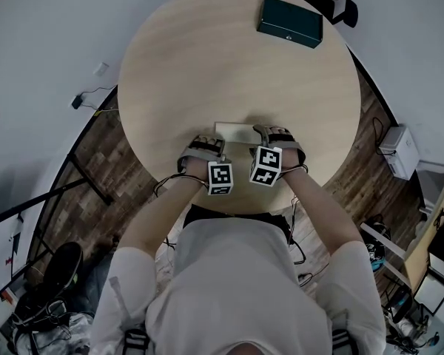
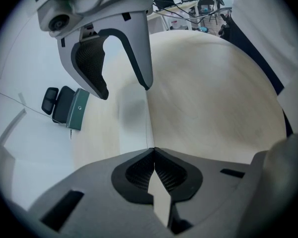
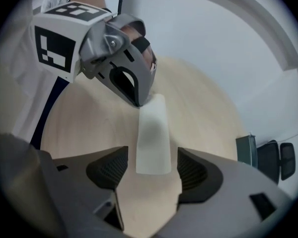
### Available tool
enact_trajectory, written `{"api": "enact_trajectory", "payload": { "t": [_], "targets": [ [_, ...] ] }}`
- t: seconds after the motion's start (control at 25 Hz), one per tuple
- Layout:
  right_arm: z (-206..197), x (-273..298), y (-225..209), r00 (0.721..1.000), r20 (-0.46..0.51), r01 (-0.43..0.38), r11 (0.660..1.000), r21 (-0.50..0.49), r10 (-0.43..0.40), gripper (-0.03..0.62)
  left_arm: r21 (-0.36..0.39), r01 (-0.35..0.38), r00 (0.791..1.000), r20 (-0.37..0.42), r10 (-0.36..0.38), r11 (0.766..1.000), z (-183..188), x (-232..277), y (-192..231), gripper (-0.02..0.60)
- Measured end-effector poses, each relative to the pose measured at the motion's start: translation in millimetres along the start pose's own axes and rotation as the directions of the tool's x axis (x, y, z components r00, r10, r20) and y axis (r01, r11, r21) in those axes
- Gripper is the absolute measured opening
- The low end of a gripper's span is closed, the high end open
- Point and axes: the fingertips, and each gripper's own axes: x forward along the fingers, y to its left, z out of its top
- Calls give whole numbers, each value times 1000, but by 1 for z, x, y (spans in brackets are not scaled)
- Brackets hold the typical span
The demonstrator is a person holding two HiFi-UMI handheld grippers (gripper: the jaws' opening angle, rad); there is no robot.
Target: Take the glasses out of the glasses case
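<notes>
**A:** Where's the thing we're after?

**B:** The pale white, flat oblong glasses case (image 1: 237,132) lies on the round light-wood table (image 1: 207,50), at the near edge, between the two grippers. It looks closed. No glasses show in any view.

**A:** And the grippers?

**B:** The left gripper (image 2: 154,150) has its jaws pressed together on one end of the case, with a pale sliver caught between the pads. The right gripper (image 3: 153,170) has its jaws spread wide. The other end of the case sits in the gap, clear of both pads.

**A:** How do you expect it to handle?

**B:** Light, I'd say, and stiff enough to keep its shape. The surface looks smooth and matte, so it may skate across the table if pushed from one side only. The left pinch anchors it, which helps.

**A:** Where should the right one take hold?

**B:** Probably at the free end, on the lid edge or flap, though I can't make out a seam or hinge. The glasses inside are the fragile part, so grip by the frame, not the lenses.

**A:** Anything else about?

**B:** A dark green rectangular box (image 1: 289,21) on the far side, well apart.
</notes>
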Motion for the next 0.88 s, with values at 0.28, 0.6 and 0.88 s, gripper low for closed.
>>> {"api": "enact_trajectory", "payload": {
  "t": [0.28,0.6,0.88],
  "targets": [
    [1,19,-6,999,-7,-42,999,-3,42,268,8,7,1000,-4,-7,1000,-2,0,0,9],
    [3,34,-7,999,-23,-48,998,-31,48,268,-12,12,1000,3,-12,1000,-2,1,1,9],
    [1,35,-6,999,-20,-45,999,-22,45,267,-18,15,1000,8,-15,1000,0,2,1,9]
  ]
}}
